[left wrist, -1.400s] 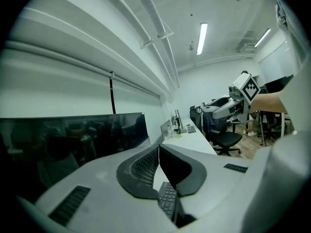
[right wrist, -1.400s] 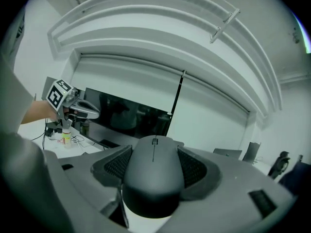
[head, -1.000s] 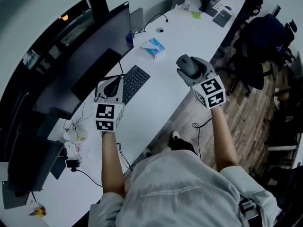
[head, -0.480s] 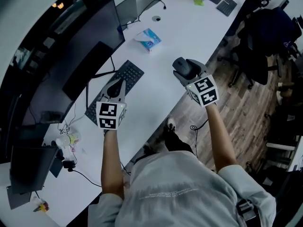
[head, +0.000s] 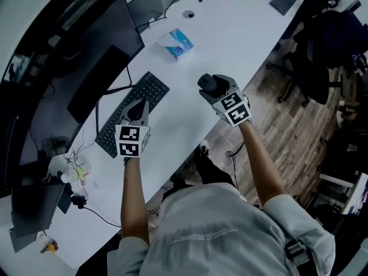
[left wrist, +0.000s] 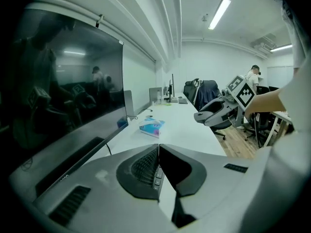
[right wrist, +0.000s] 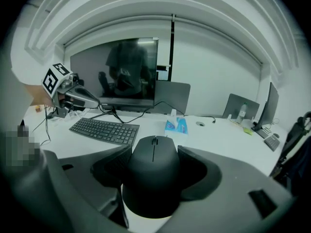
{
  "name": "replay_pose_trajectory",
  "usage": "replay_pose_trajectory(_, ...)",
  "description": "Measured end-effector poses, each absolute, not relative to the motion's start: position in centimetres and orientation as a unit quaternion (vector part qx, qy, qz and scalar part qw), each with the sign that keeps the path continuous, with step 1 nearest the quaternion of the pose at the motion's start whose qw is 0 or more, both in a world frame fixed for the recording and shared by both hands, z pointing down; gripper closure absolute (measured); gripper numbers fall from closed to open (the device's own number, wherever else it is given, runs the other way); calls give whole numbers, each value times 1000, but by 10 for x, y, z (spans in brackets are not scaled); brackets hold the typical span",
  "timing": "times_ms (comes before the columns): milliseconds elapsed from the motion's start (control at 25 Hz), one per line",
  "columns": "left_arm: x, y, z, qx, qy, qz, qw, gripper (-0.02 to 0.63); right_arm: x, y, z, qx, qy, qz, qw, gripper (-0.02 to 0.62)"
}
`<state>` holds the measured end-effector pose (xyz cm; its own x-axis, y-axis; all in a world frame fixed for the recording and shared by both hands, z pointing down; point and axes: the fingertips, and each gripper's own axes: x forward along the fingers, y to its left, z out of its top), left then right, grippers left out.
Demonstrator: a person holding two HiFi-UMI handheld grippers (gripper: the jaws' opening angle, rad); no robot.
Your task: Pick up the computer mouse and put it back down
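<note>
Near the front edge of the white desk point(head: 230, 36), the right gripper point(head: 210, 87) has its jaws closed snugly on both sides of a black computer mouse point(right wrist: 153, 176). The mouse sits level between them, scroll wheel facing away from the person, and is held up off the desk top. To the left, the left gripper point(left wrist: 158, 154) has its jaws pressed together with nothing between them; it hangs over a black keyboard point(head: 152, 89), which lies at an angle on the desk. Beyond the keyboard stands a large dark monitor point(head: 86, 62), with cables running out from under it. Further along the desk lies a blue and white tissue pack point(head: 175, 43), well apart from both grippers. At the far end sit a second keyboard point(head: 283, 2) and more screens, with dark office chairs point(head: 328, 45) on the wooden floor beside the desk.
</note>
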<state>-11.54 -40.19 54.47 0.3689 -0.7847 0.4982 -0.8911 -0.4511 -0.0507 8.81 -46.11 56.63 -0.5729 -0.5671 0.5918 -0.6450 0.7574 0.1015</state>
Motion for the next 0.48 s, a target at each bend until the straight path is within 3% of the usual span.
replay_pose_trajectory(480, -114, -411, 599, 804, -507, 262, 165, 592, 63, -469, 657, 263, -886, 87, 371, 304)
